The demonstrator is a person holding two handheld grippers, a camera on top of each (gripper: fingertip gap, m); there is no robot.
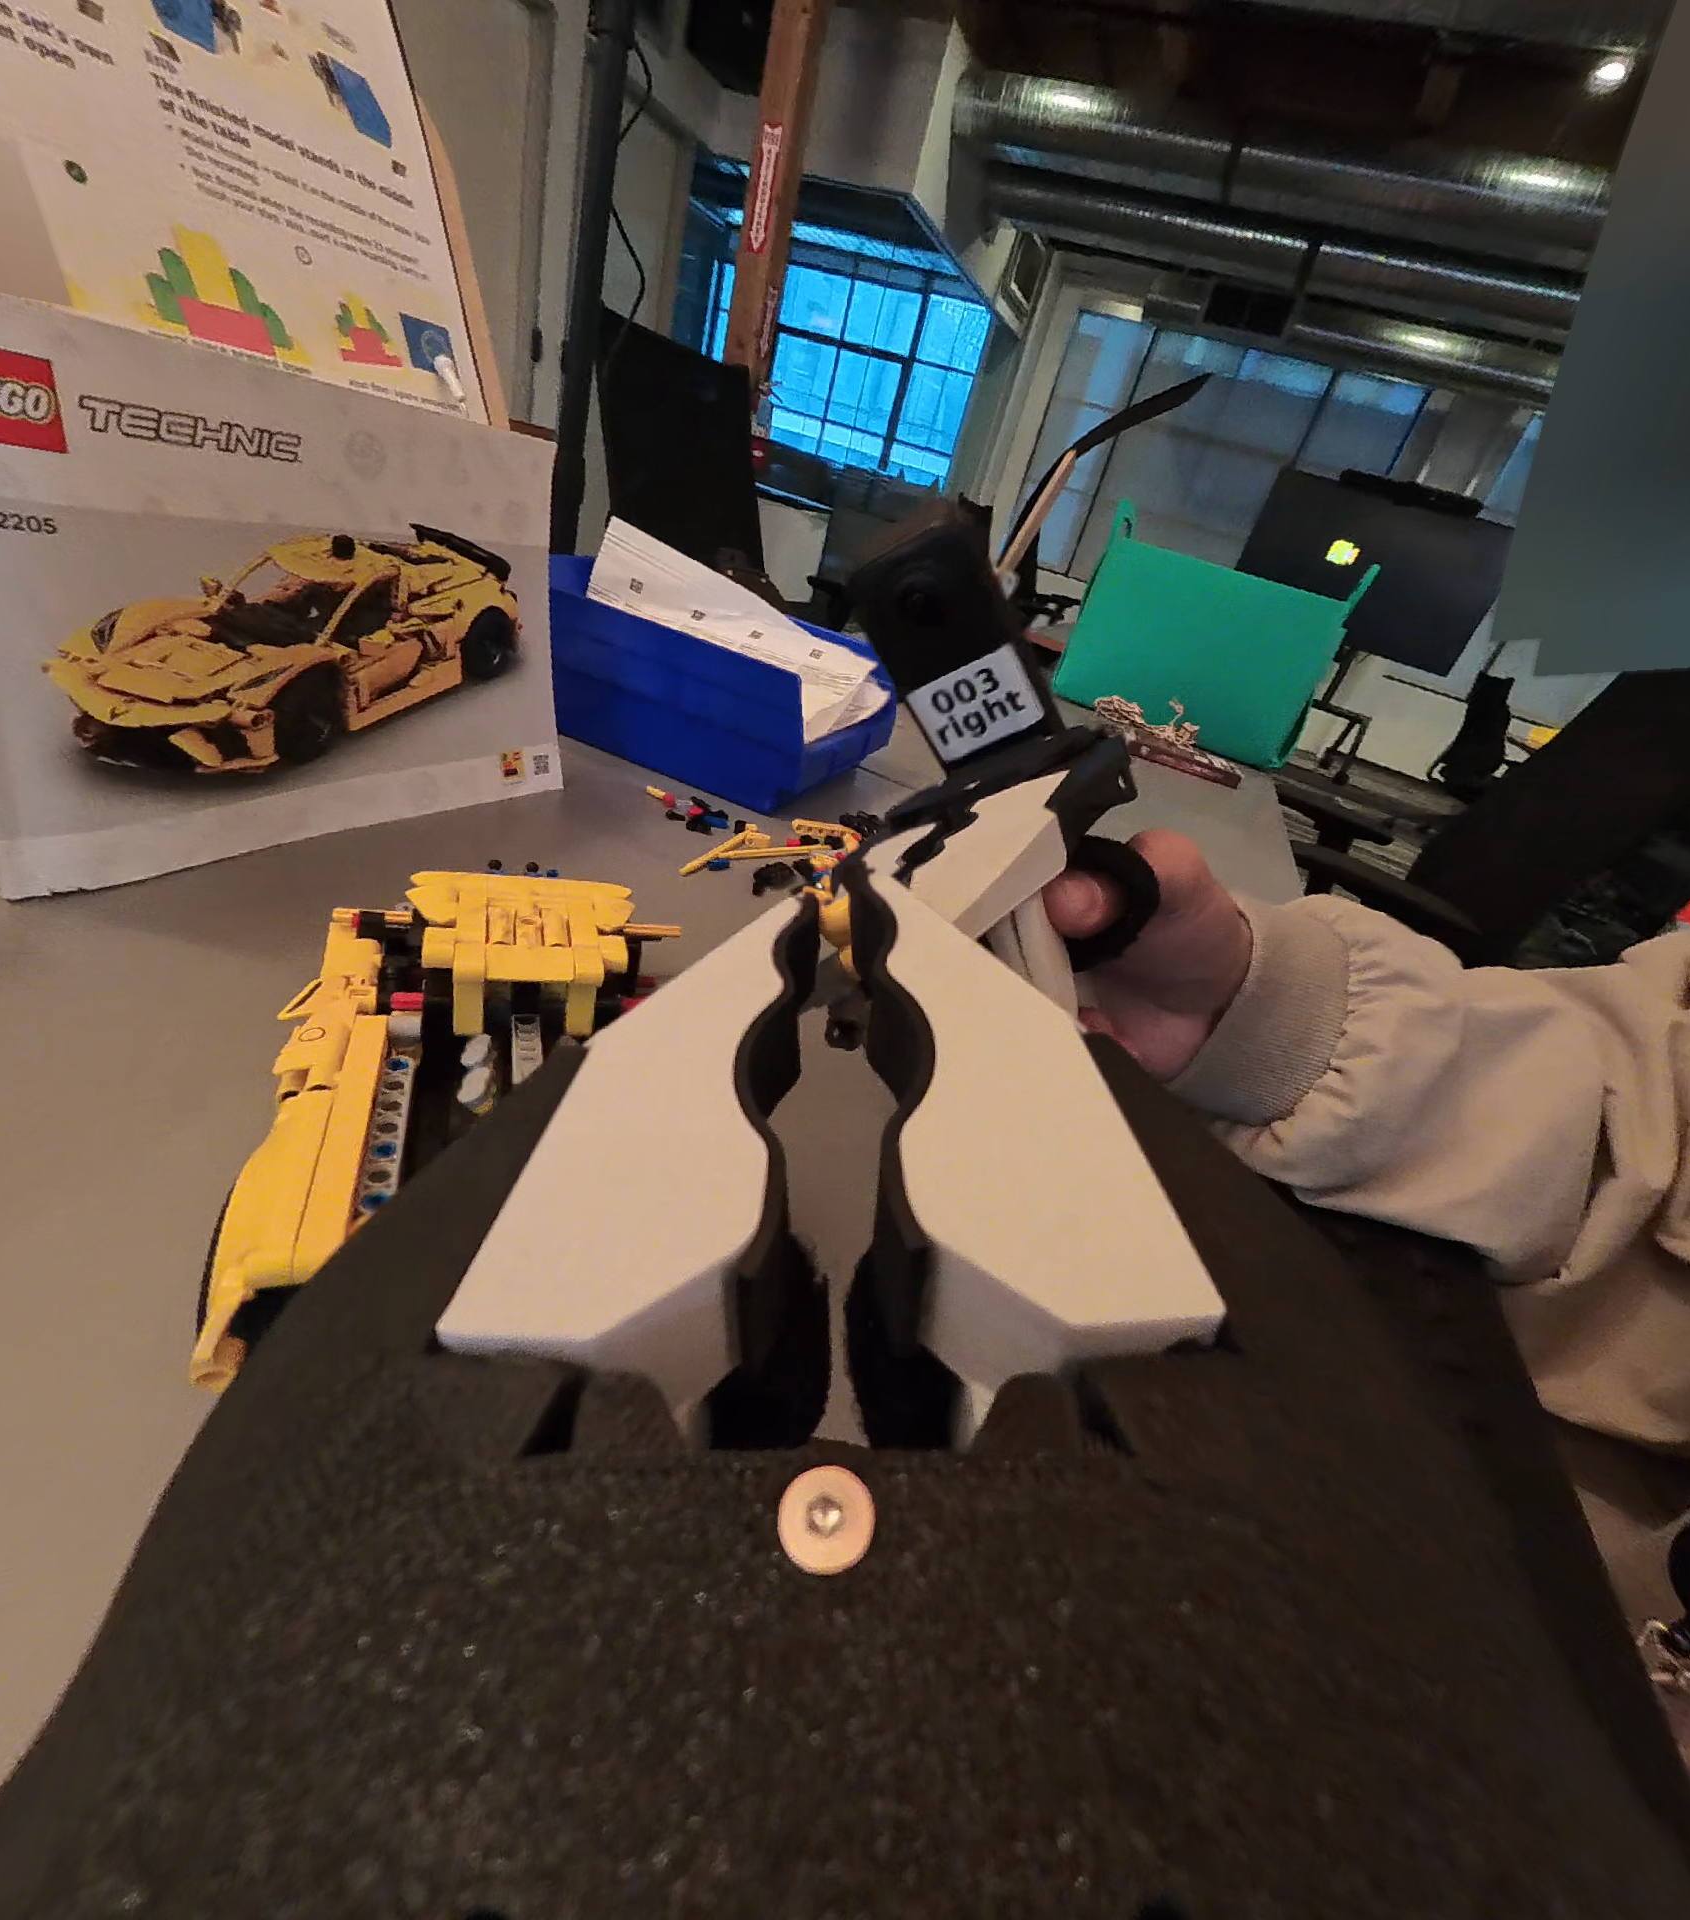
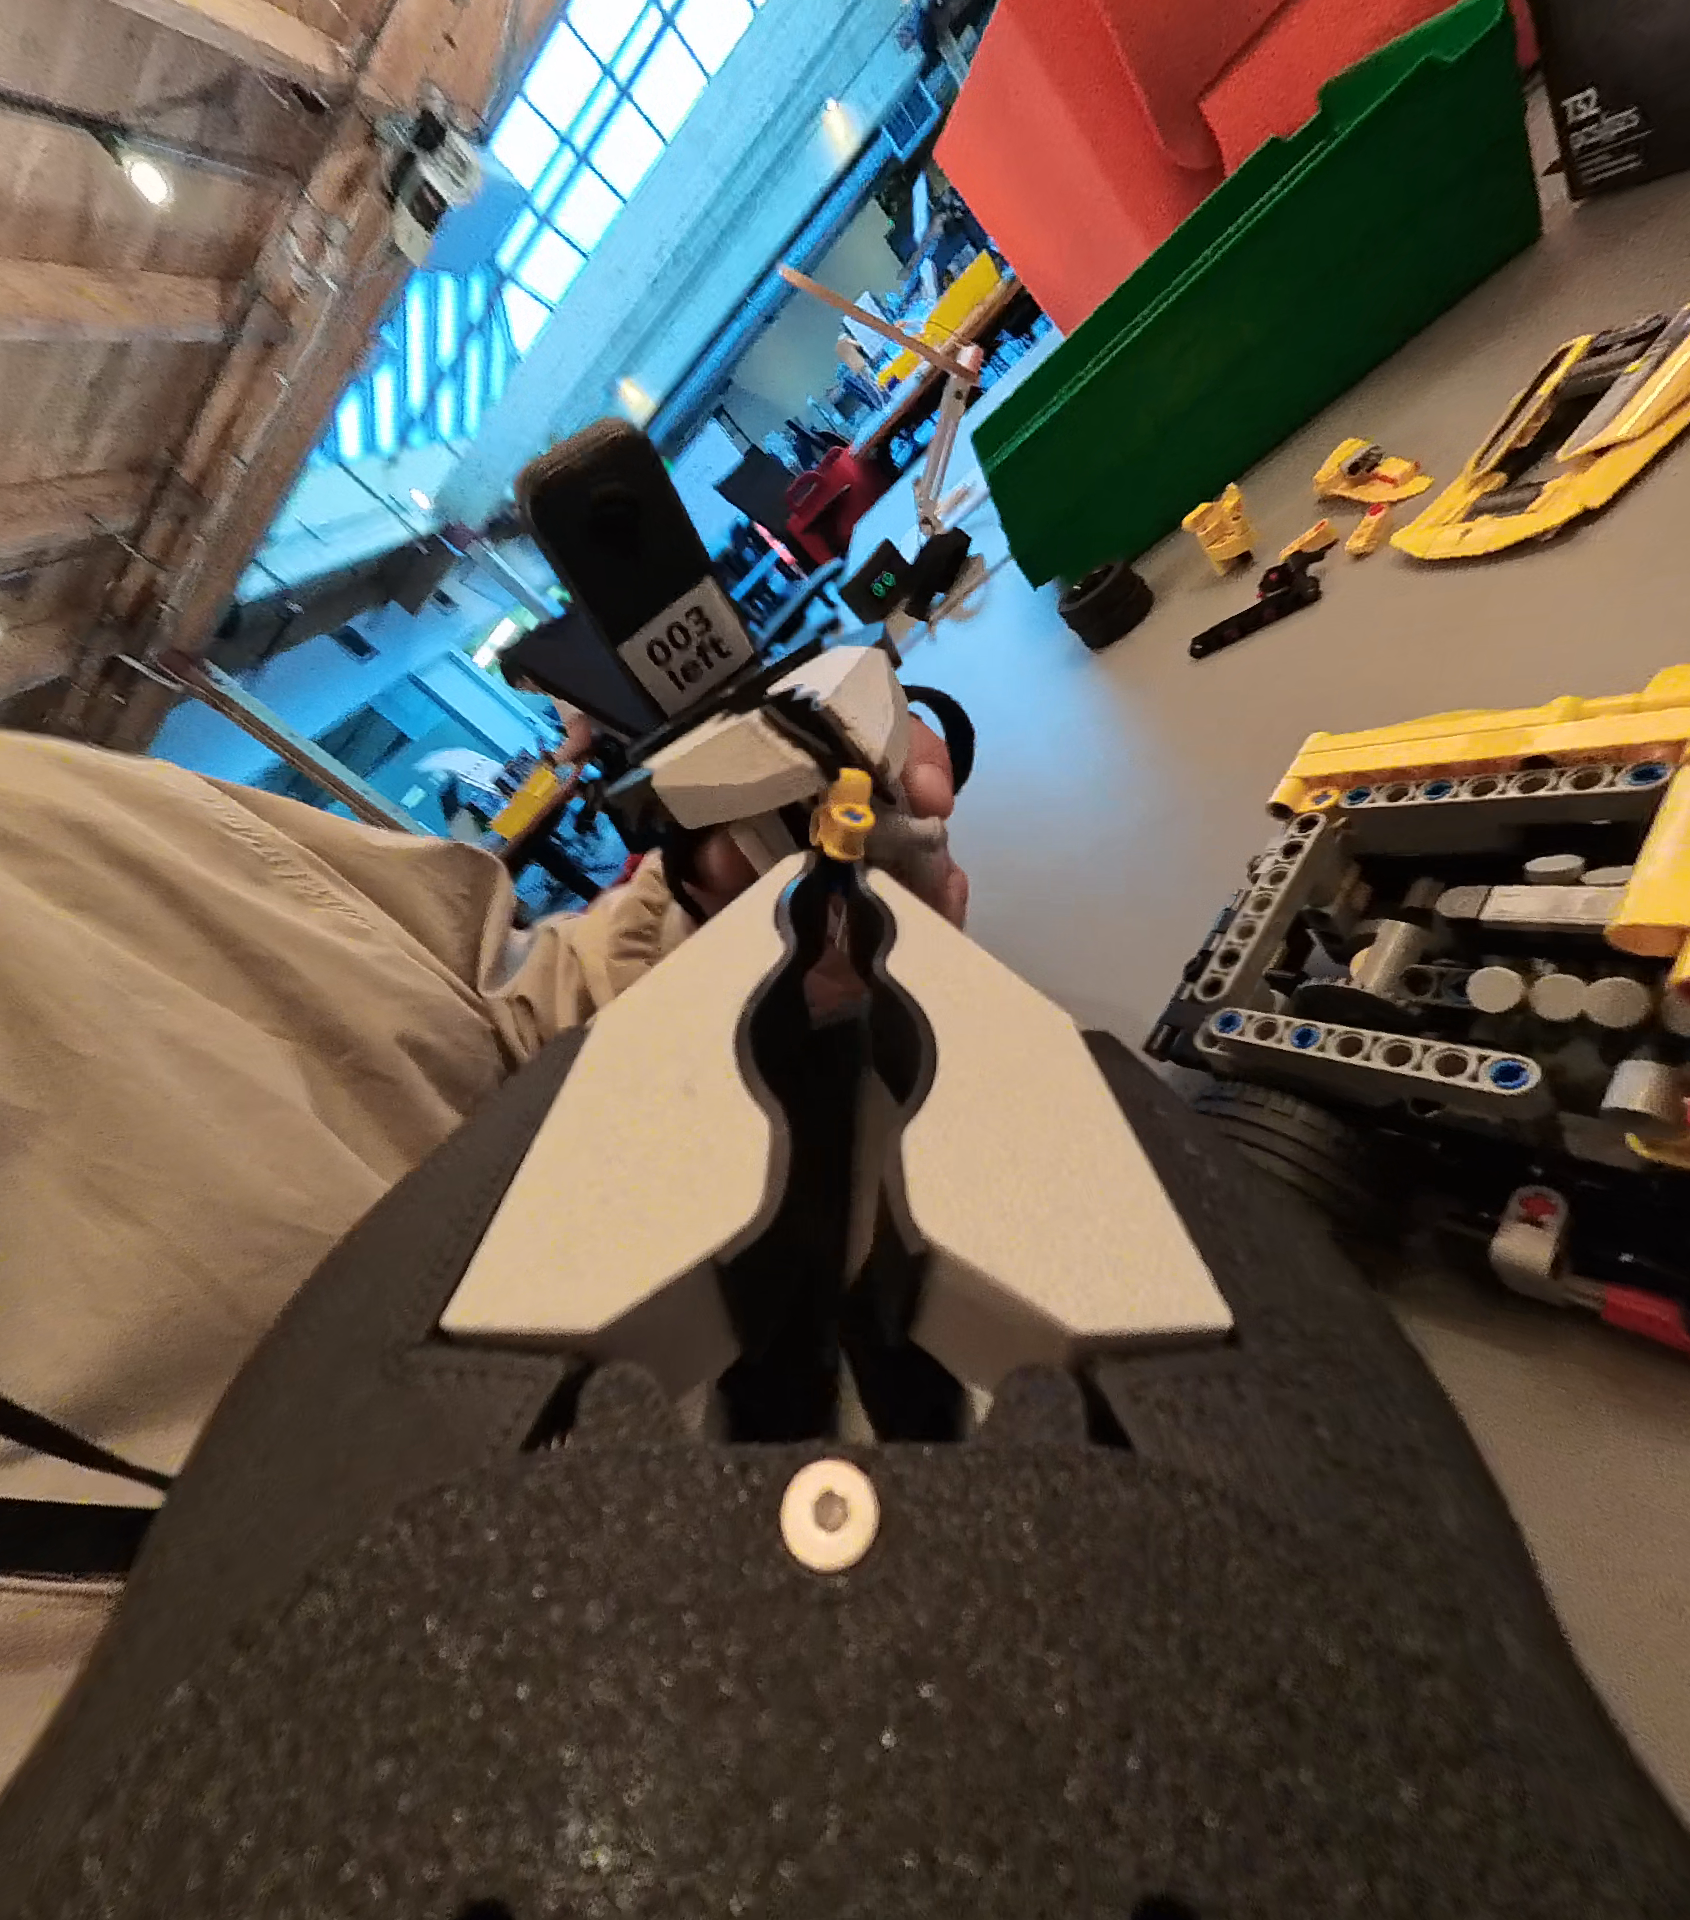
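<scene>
My left gripper (image 1: pixel 836 896) and my right gripper (image 2: pixel 825 881) meet tip to tip above the grey table (image 1: pixel 72 1091). Both are nearly closed on one small yellow brick piece (image 2: pixel 843 814) with a blue pin, which also shows between my left fingertips (image 1: pixel 834 923). A hand holds the right gripper (image 1: pixel 880 847) coming in from the right. The left gripper (image 2: pixel 846 784) faces me in the right wrist view. A part-built yellow and black toy car chassis (image 1: pixel 467 997) lies on the table to the left, below the grippers (image 2: pixel 1506 935).
An instruction booklet (image 1: pixel 228 623) stands at the back left, with a blue bin (image 1: pixel 695 696) of papers beside it. Loose small parts (image 1: pixel 747 840) lie behind the grippers. A yellow body panel (image 2: pixel 1599 426), a black wheel (image 2: pixel 1106 603) and a green bin (image 2: pixel 1267 343) sit farther off. The tips of both grippers are at nearly the same place.
</scene>
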